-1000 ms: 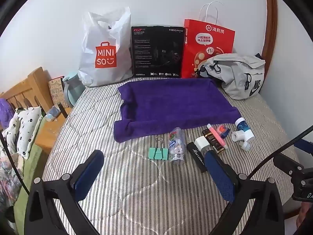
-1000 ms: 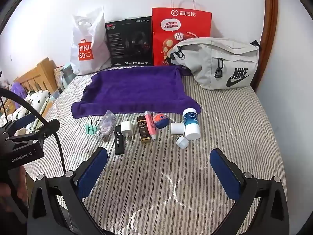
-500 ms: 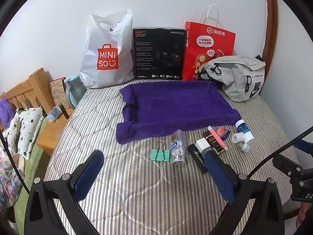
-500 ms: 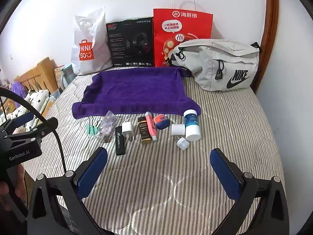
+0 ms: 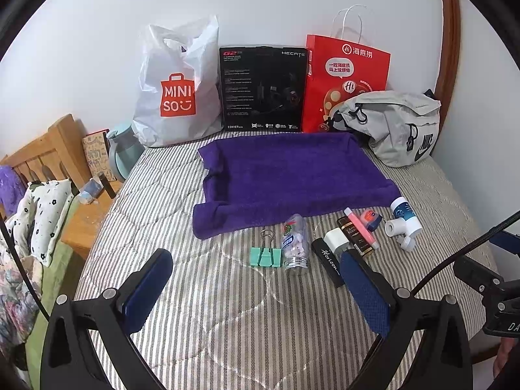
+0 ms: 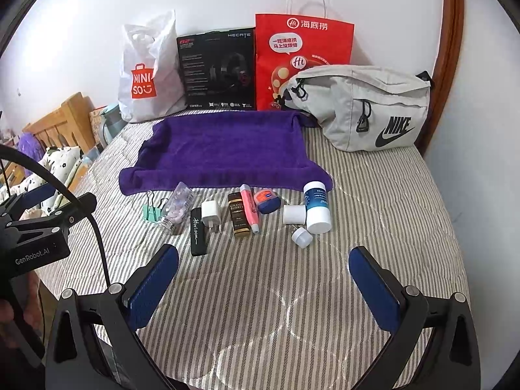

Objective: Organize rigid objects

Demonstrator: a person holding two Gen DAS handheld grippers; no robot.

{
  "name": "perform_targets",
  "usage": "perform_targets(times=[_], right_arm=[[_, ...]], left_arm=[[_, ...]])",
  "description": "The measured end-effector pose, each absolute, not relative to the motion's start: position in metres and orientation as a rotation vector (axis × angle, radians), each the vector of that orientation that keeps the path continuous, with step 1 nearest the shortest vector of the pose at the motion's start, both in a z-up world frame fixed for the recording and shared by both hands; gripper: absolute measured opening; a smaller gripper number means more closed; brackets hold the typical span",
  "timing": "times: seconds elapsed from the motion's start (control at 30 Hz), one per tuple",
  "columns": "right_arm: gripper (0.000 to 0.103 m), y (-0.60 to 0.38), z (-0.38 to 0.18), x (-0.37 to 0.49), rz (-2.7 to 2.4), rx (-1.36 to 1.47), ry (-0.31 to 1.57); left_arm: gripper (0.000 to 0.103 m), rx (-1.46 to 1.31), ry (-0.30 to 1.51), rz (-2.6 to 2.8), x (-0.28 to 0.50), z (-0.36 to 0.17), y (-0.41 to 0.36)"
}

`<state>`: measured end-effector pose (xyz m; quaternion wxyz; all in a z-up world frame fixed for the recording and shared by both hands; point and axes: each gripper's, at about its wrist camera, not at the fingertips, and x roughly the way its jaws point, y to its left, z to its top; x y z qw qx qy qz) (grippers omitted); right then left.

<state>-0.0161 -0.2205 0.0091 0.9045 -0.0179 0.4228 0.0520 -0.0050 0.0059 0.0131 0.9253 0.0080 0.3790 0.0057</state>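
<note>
You had both grippers, left (image 5: 256, 287) and right (image 6: 263, 276), spread wide and empty over the striped bed, with the row of 10ish small items just ahead beside the purple towel (image 6: 224, 152), the clear pill bottle (image 5: 295, 243) lying lengthwise nearest your left jaws.

home bedroom: striped quilted bed (image 6: 292, 292), wooden headboard (image 5: 42, 152), shopping bags (image 5: 175, 97).
</note>
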Motion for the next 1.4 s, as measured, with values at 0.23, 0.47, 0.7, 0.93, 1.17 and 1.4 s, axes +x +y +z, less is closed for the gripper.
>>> perform_targets(times=[0.23, 0.47, 0.7, 0.93, 1.17, 1.4], right_arm=[[0.103, -0.2203, 0.0088, -0.0162, 0.112, -0.038, 0.874], [0.103, -0.2192, 0.0088, -0.0166, 0.113, -0.037, 0.879], [0.103, -0.2191, 0.0089, -0.0164, 0.113, -0.036, 0.881], [0.103, -0.2191, 0.0082, -0.0161, 0.11, -0.039, 0.886], [0.103, -0.2193, 0.0074, -0.0166, 0.109, -0.04, 0.888], [0.103, -0.2181, 0.0071, -0.0172, 0.116, -0.038, 0.889]], left_arm=[[0.103, 0.028, 0.777, 0.013, -0.0051, 0.0107, 0.0008], [0.103, 0.024, 0.778, 0.014, -0.0061, 0.0098, 0.0014], [0.103, 0.026, 0.779, 0.016, -0.0063, 0.0094, 0.0012], [0.103, 0.025, 0.779, 0.016, -0.0063, 0.0094, 0.001], [0.103, 0.026, 0.784, 0.018, -0.0071, 0.0072, 0.0011], [0.103, 0.025, 0.786, 0.018, -0.0076, 0.0062, 0.0009]])
